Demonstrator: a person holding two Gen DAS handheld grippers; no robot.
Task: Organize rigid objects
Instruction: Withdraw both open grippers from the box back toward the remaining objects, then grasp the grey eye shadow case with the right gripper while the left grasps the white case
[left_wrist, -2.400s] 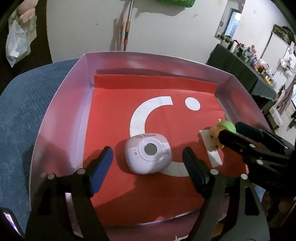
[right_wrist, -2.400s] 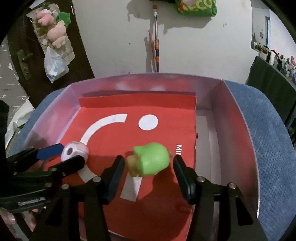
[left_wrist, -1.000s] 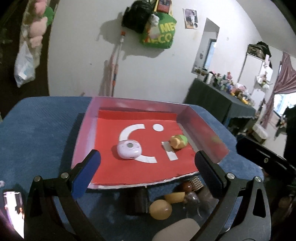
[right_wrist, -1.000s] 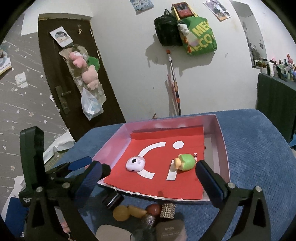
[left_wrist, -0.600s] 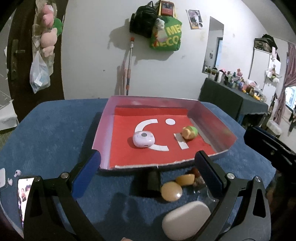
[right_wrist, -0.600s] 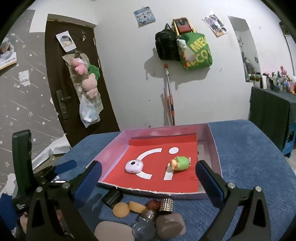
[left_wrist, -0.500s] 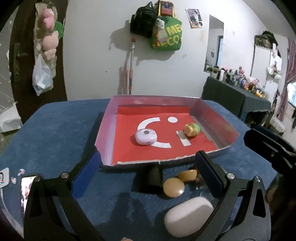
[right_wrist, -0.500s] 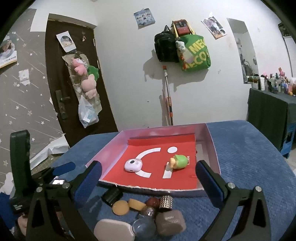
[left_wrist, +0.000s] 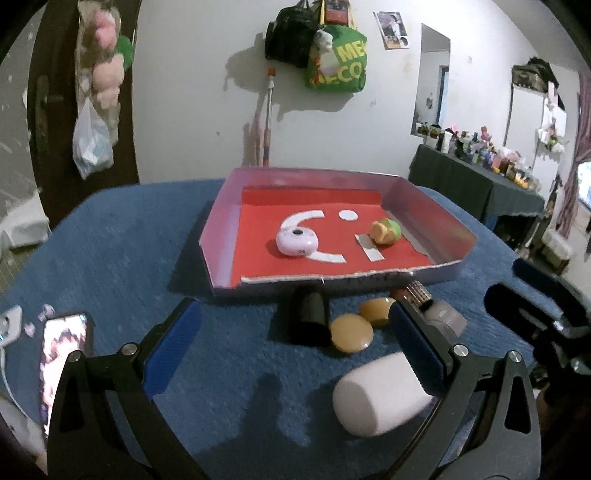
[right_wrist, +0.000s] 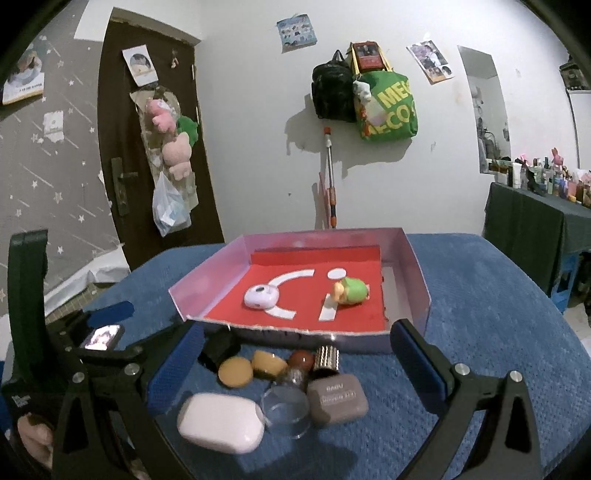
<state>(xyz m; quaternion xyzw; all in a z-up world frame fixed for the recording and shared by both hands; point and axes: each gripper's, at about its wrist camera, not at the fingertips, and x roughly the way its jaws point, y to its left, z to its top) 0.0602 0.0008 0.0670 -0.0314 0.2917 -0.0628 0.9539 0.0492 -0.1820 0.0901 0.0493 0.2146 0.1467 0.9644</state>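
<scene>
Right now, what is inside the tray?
Two things lie on the red liner of the tray: a white round device and a green toy, apart. The near wall hides a strip of the floor in the left wrist view.

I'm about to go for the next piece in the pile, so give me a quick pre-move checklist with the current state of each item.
1. Left gripper jaws open, holding nothing: ok.
2. Right gripper jaws open, holding nothing: ok.
3. Tray has free floor: ok; only the white round gadget and green toy lie inside.
4. Pile in front of the tray reachable: ok; white case lies nearest.
5. Glass bulb free of neighbours: not ok; it touches the grey case.
6. Phone clear of the pile: ok.
</scene>
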